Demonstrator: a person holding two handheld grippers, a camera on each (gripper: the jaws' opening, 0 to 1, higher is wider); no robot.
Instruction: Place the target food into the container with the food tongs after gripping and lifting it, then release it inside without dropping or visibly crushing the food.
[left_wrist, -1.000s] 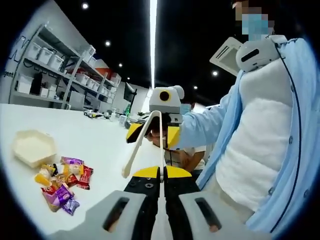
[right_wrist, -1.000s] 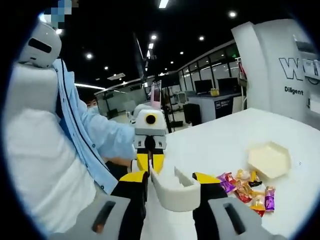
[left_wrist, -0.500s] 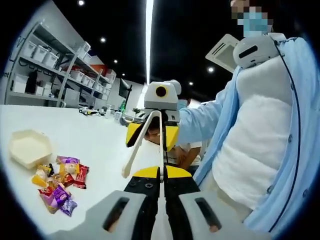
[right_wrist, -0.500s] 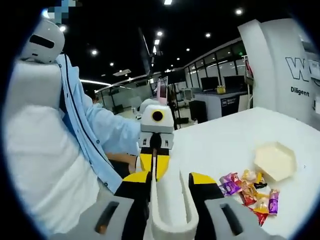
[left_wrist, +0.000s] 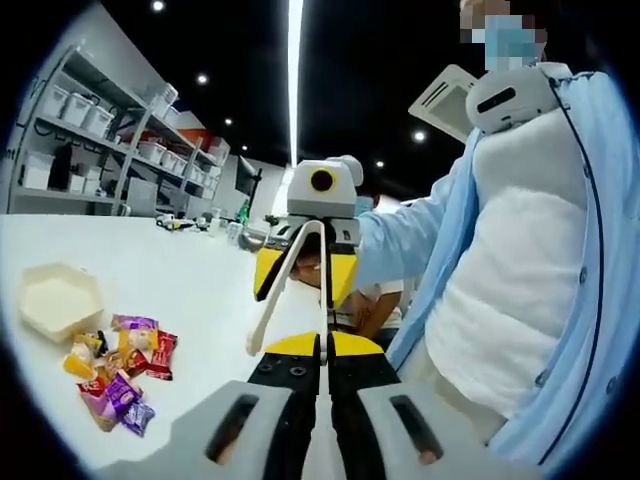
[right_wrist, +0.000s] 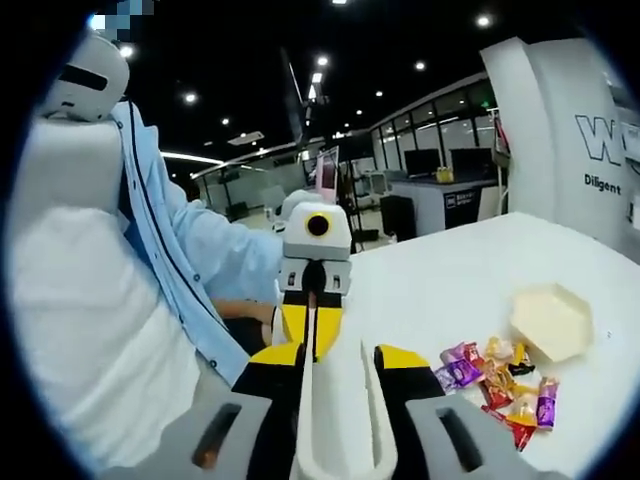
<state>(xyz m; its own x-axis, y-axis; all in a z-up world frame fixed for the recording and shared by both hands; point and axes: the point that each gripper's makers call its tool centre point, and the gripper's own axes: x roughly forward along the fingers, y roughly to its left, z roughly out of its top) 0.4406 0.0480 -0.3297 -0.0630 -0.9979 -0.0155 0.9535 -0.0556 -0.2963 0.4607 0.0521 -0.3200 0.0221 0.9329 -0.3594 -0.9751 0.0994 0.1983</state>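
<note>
Holding the white food tongs (right_wrist: 338, 420) between the jaws of my right gripper (right_wrist: 338, 362), I have them closed on the tongs' broad arms near the joined end. My left gripper (left_wrist: 322, 348) has its jaws pressed together, nipping one slim tong arm (left_wrist: 322, 290) while the other arm splays off to the side, so the tongs (left_wrist: 290, 285) span between my two grippers above the table (left_wrist: 200, 290) edge. Well apart from them, a heap of wrapped candies (left_wrist: 118, 365) lies on the white table, just beside the pale hexagonal container (left_wrist: 56, 297). From my right gripper view the candies (right_wrist: 495, 378) and container (right_wrist: 552, 321) sit off to the side.
</note>
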